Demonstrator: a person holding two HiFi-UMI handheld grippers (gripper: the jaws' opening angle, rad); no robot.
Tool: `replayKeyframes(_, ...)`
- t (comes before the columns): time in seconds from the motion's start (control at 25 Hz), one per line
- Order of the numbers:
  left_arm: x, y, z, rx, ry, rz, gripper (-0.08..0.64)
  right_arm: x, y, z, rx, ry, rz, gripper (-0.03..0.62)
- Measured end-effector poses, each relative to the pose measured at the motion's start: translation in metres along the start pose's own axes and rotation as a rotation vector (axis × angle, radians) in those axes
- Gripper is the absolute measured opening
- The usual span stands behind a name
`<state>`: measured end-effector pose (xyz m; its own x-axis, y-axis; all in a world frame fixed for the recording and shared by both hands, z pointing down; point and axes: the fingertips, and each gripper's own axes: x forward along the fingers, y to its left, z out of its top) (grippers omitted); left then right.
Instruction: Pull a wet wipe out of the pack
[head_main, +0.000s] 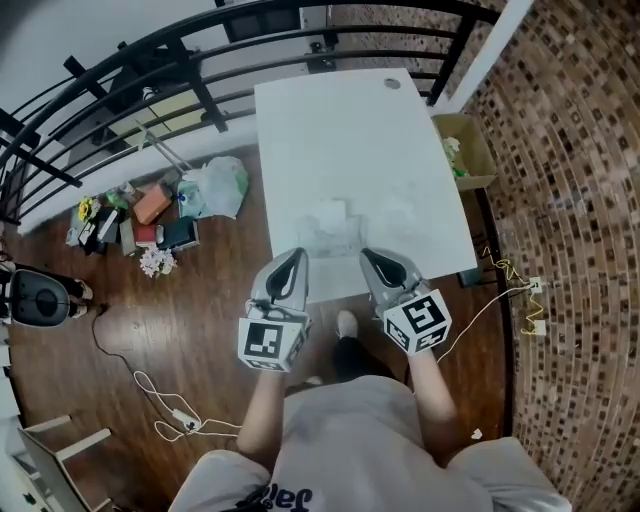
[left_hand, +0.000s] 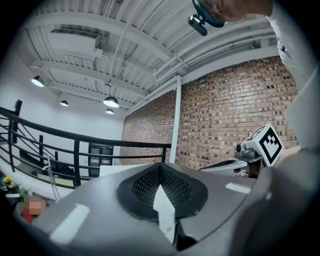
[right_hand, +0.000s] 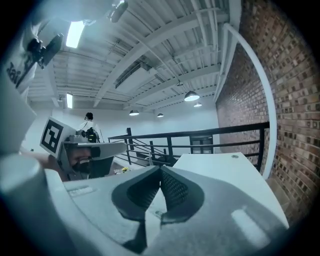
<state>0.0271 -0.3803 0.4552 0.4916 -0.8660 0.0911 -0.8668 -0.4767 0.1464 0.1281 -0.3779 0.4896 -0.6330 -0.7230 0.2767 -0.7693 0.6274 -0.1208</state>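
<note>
Nearest, at the bottom of the head view: a pale shirt and two forearms reaching forward. To the left on the wooden floor (head_main: 150, 340), a white cable with a power strip (head_main: 183, 416).

Just ahead of the forearms: left tongs (head_main: 296, 256) and right tongs (head_main: 367, 256), side by side and a little apart. Marker cubes toward the body, tips over the near edge of the white desk (head_main: 300, 130). Both clenched, with jaws pressed tip to tip in each gripper view and nothing gripped between them. Both aimed out across the desk toward the railing.

Just beyond the tips, flat on the desk top: a pale squarish shape washed out by glare, seemingly the pack of wet wipes (head_main: 329, 215). In line with the gap between the two tongs, touched by neither. Too bleached to tell its long axis, its opening or which way it faces. A little to its right, a faint greyish crumple (head_main: 400, 212), not identifiable.

Near the desk's far corner, a small round grey cap (head_main: 392, 83).

Containers on the floor either side:
- Right of the desk, close against it, an open cardboard box (head_main: 478, 150) holding something pale green and white, too small to name.
- Left of the desk, a bulging white plastic bag (head_main: 222, 185), contents hidden.
- Beside the bag, a huddle of small boxes (head_main: 150, 215) and a bunch of white flowers (head_main: 156, 262).

Farthest: a black railing (head_main: 150, 60) curving behind the desk, and a brick wall (head_main: 570, 150) at right.
</note>
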Motion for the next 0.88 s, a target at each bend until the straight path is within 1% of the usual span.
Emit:
replayKeyframes(0.16, 0.029, 0.015, -0.005, -0.004, 0.025, 0.043, 0.015, 0.028, -0.025, -0.003, -0.01, 0.037, 0.073, -0.011)
replayKeyframes(0.24, 0.035, 0.023, -0.01, 0.008, 0.041, 0.058, 0.015, 0.037, -0.037, -0.004, -0.014, 0.052, 0.089, -0.01)
replayKeyframes(0.4, 0.039, 0.039, -0.017, -0.003, 0.074, 0.059, 0.015, 0.046, -0.059, -0.006, -0.017, 0.083, 0.097, -0.011)
replayKeyframes(0.48, 0.04, 0.042, -0.022, -0.003, 0.091, 0.046, 0.015, 0.05, -0.067, -0.008, -0.029, 0.112, 0.116, -0.009)
replayKeyframes(0.56, 0.041, 0.045, -0.025, 0.013, 0.094, 0.021, 0.015, 0.055, -0.071, -0.012, -0.068, 0.154, 0.14, -0.005)
replayKeyframes(0.64, 0.044, 0.05, -0.027, 0.016, 0.09, 0.007, 0.015, 0.066, -0.074, -0.014, -0.124, 0.206, 0.179, 0.042)
replayKeyframes(0.72, 0.044, 0.054, -0.033, -0.007, 0.098, 0.011, 0.015, 0.078, -0.073, -0.017, -0.196, 0.265, 0.241, 0.093)
replayKeyframes(0.8, 0.041, 0.057, -0.037, -0.021, 0.108, 0.021, 0.015, 0.089, -0.068, -0.02, -0.263, 0.318, 0.312, 0.113)
replayKeyframes(0.88, 0.04, 0.059, -0.04, -0.023, 0.113, 0.024, 0.015, 0.102, -0.06, -0.024, -0.297, 0.369, 0.397, 0.12)
